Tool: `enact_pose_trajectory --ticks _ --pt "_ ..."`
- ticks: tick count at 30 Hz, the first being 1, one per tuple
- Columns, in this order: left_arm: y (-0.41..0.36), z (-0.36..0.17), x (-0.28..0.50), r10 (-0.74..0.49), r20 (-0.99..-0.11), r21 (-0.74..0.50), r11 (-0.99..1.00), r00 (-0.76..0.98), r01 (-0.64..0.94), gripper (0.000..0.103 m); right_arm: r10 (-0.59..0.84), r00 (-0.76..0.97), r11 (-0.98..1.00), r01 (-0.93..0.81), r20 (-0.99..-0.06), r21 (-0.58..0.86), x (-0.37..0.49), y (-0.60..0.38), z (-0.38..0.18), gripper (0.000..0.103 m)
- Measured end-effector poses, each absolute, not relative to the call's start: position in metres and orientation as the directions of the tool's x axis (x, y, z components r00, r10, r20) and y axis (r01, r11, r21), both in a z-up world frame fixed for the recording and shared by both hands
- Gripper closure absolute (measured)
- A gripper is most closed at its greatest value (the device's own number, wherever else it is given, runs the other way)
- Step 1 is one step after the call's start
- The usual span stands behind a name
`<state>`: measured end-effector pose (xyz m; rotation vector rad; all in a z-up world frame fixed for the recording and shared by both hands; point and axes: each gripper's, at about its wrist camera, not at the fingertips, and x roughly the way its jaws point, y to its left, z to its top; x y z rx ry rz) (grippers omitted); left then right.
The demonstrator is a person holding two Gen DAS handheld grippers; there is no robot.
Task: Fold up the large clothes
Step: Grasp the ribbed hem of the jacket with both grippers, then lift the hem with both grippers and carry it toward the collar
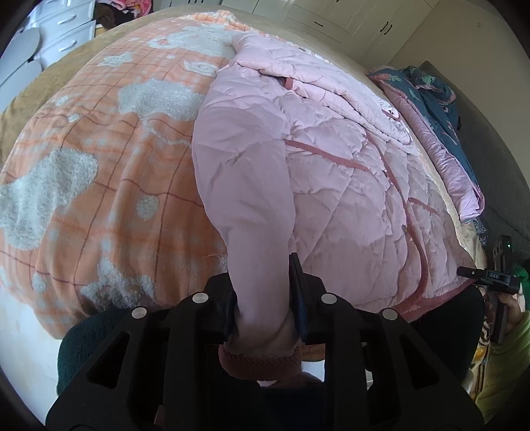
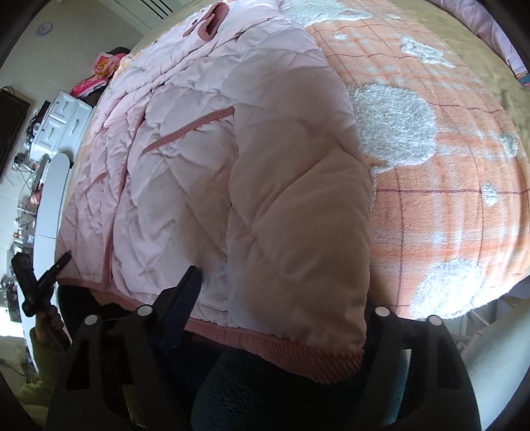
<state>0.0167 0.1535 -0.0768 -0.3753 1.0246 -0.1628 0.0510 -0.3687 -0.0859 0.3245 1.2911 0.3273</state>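
A pink quilted jacket (image 1: 331, 172) lies spread on an orange patterned blanket (image 1: 109, 172) on the bed. My left gripper (image 1: 265, 298) is shut on the jacket's left sleeve (image 1: 255, 238) just above its dark pink cuff (image 1: 261, 361). In the right wrist view the jacket (image 2: 185, 165) fills the middle. My right gripper (image 2: 278, 308) stands wide open around the other sleeve (image 2: 298, 238) and the ribbed hem (image 2: 281, 348); only its left finger (image 2: 180, 298) shows, the right one is hidden by the sleeve. The right gripper also shows in the left wrist view (image 1: 490, 275).
A folded pink and dark floral quilt (image 1: 440, 126) lies at the bed's far side. White drawers (image 1: 63, 30) and white wardrobes (image 1: 347, 20) stand behind. A dark green cushion (image 2: 281, 398) lies under the jacket's hem. The left gripper shows in the right wrist view (image 2: 43, 281).
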Motion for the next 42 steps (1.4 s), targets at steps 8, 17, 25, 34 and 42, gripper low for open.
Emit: enact_pose_trajectory --ticks 8,17,25,34,42 --pt "0.148 -0.087 0.019 -0.285 -0.826 -0.352 0.935 0.487 -0.049 0.062 0.455 0.382 0.885 -0.094 -0.804 0.456 0.035 -0.38 -0.07 0.074" --pt "0.138 -0.083 0.021 -0.26 -0.824 -0.308 0.951 0.503 -0.013 0.088 0.49 0.499 0.862 -0.154 -0.715 0.483 0.035 -0.377 -0.039 0.081" --pt "0.137 -0.038 0.023 -0.275 -0.75 -0.323 0.946 0.602 0.031 0.093 0.512 0.557 0.848 -0.204 -0.653 0.49 0.041 -0.375 -0.01 0.083" --pt "0.134 -0.01 0.038 -0.263 -0.72 -0.312 0.949 0.642 0.039 0.093 0.534 0.617 0.826 -0.234 -0.578 0.513 0.05 -0.376 0.019 0.085" --pt "0.132 0.02 0.049 -0.259 -0.679 -0.301 0.952 0.687 0.061 0.093 0.542 0.649 0.822 -0.277 -0.533 0.498 0.058 -0.374 0.05 0.086"
